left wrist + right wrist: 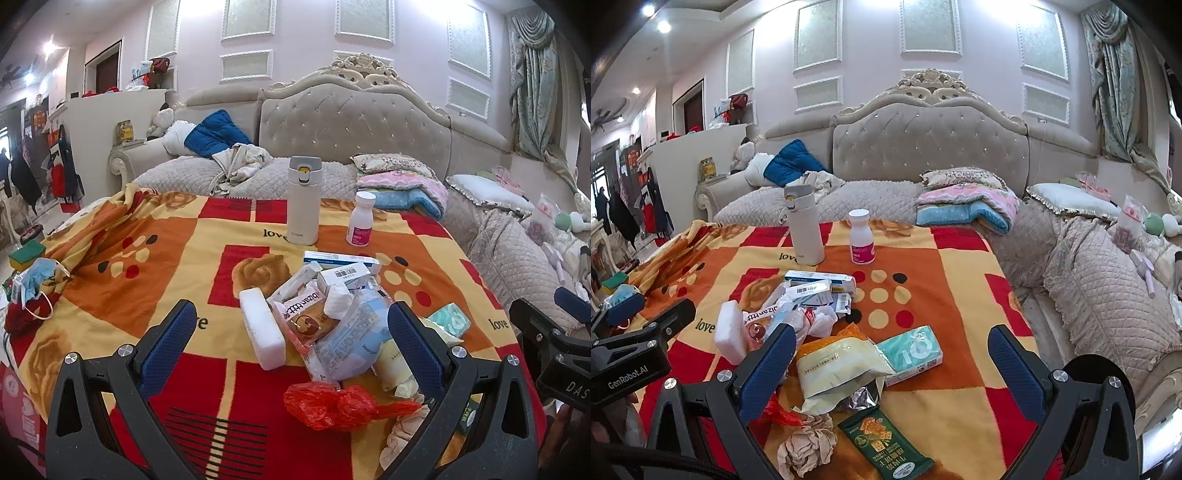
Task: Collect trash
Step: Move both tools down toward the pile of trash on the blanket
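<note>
A heap of trash lies on a red, orange and yellow blanket point(155, 258). In the left wrist view a red plastic bag point(332, 406), a white foam block point(262, 328), a snack wrapper point(306, 317) and a pale blue pouch point(354, 339) sit between the wide-apart fingers of my left gripper point(291, 336), which is open and holds nothing. In the right wrist view my right gripper point(892, 362) is open above a pale yellow pouch point(838, 365), a teal tissue pack point(912, 350), a green cracker packet point(882, 443) and crumpled paper point(809, 443).
A white thermos point(303, 199) and a white pill bottle point(360, 219) stand upright behind the heap, with medicine boxes point(340, 260) in front of them. A blue face mask point(37, 280) lies at the blanket's left edge. A sofa with cushions and folded quilts point(967, 206) rings the far side.
</note>
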Demonstrator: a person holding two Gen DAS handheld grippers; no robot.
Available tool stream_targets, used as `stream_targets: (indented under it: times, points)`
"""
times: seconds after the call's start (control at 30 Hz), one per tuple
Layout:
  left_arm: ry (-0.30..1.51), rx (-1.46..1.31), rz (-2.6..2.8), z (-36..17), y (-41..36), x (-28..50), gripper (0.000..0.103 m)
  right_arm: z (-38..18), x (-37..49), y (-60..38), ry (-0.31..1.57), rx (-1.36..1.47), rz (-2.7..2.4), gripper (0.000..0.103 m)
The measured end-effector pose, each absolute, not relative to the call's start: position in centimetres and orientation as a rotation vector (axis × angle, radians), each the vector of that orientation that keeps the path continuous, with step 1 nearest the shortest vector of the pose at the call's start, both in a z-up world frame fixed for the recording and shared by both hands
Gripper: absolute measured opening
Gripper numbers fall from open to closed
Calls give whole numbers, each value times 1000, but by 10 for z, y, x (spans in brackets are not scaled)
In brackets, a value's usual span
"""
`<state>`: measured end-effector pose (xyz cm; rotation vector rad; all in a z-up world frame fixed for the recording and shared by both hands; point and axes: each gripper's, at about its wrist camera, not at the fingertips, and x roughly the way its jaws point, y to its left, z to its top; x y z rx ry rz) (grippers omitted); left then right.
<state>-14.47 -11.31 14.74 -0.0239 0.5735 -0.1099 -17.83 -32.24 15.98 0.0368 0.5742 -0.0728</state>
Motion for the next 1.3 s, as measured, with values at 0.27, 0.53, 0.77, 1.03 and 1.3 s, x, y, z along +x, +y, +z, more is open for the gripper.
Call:
stream_targets:
  times: [0.27, 0.53, 0.77, 1.03, 1.3]
  points:
    - [581, -31, -121, 146, -117, -141, 103, 159, -176, -327, 588, 33, -78, 103]
    - [598, -22, -125, 140, -121, -134, 103, 154, -169, -331, 606, 39, -86, 103]
    - [616, -31, -134, 135, -124, -130, 103, 146, -163, -336, 635, 37, -93, 103]
    - [651, -24, -143, 125, -128, -121, 103, 138, -157, -344, 662, 41, -105, 103]
    - [682, -16, -141, 115, -133, -112, 103, 126, -149, -352, 706, 52, -110, 103]
